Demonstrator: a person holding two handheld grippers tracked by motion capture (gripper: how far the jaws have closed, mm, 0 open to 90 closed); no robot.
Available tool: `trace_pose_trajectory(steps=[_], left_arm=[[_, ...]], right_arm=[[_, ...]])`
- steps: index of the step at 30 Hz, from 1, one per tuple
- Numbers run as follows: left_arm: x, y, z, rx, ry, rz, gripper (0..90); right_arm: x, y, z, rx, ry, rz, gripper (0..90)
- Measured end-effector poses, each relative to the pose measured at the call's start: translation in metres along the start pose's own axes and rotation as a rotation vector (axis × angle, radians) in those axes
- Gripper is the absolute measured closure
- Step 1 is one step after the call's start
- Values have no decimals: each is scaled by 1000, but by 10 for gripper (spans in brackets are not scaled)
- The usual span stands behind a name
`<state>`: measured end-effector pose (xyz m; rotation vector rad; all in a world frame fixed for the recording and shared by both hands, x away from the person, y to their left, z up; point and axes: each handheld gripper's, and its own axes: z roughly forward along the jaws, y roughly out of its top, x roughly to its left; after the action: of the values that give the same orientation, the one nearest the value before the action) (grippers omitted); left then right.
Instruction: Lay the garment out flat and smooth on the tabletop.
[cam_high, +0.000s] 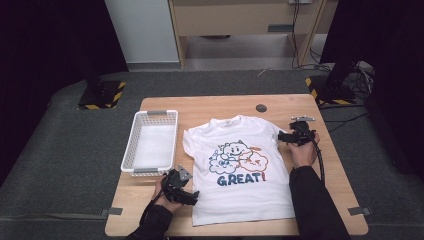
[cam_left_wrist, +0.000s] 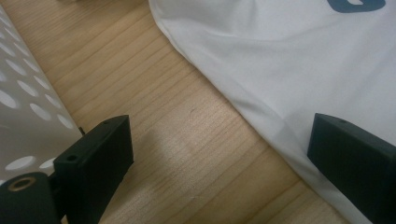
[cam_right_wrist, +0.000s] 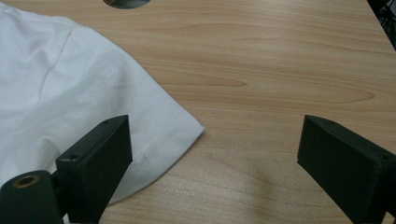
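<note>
1. While both hands rested at the table edges, the white perforated plastic basket (cam_high: 150, 142) with grey handles sat on the left part of the light wooden table (cam_high: 280, 105), just beside the shirt's left sleeve; its inside looked bare white, with nothing lying in it as far as the high view showed.
2. Spread flat and face up in the middle of the table lay the white short-sleeved T-shirt (cam_high: 240, 170) printed with cartoon clouds and the word "GREAT!", its collar toward the far edge and its hem near the person's side.
3. A small dark round hole (cam_high: 261, 107) in the tabletop lay beyond the collar; in the right gripper view it was cut off by the top edge.
4. In the left gripper view the basket's wall (cam_left_wrist: 23, 93) was cut off at the left, and just a scrap of blue lettering showed at the top.
5. The person's dark sleeves hid the forearms and part of the near table edge.
6. The left gripper (cam_high: 186, 191) had its jaws spread wide, holding nothing, hovering over the shirt's side edge (cam_left_wrist: 280, 70) near the hem, between basket and cloth.
7. The right gripper (cam_high: 289, 136) was likewise wide apart and empty, poised at the right sleeve's hemmed corner (cam_right_wrist: 177, 126); whether a jaw touched the cloth could not be told.
</note>
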<state>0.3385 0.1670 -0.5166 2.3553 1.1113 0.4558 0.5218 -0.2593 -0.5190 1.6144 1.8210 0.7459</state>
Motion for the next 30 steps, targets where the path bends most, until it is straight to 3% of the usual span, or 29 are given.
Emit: trace_pose_trajectory(steps=[9,15,19,21,25,27,28,29,30], left_arm=[[0,-2,-1,0,0,-10,65],[0,-4,-2,-2,-4,-18,65],[0,-5,-2,-7,-8,-29,65],[0,-5,-2,-9,-9,-33,65],[1,-6,-2,-8,-12,-37,65],[1,-6,-2,-8,-11,-37,65],[1,-5,-2,-8,-11,-36,65],[1,-5,-2,-8,-11,-36,65],[1,-5,-2,-4,-11,-34,65]], right_arm=[[2,-4,13,45,-32,-33,101],[-4,-2,18,46,-37,-6,96],[-8,2,23,46,-75,-2,95],[-9,7,27,44,-117,-25,94],[-9,11,30,48,-137,-30,90],[-9,13,31,56,-153,-26,106],[-12,13,28,61,-135,11,105],[-12,13,28,61,-135,11,105],[-15,13,24,49,-105,43,104]])
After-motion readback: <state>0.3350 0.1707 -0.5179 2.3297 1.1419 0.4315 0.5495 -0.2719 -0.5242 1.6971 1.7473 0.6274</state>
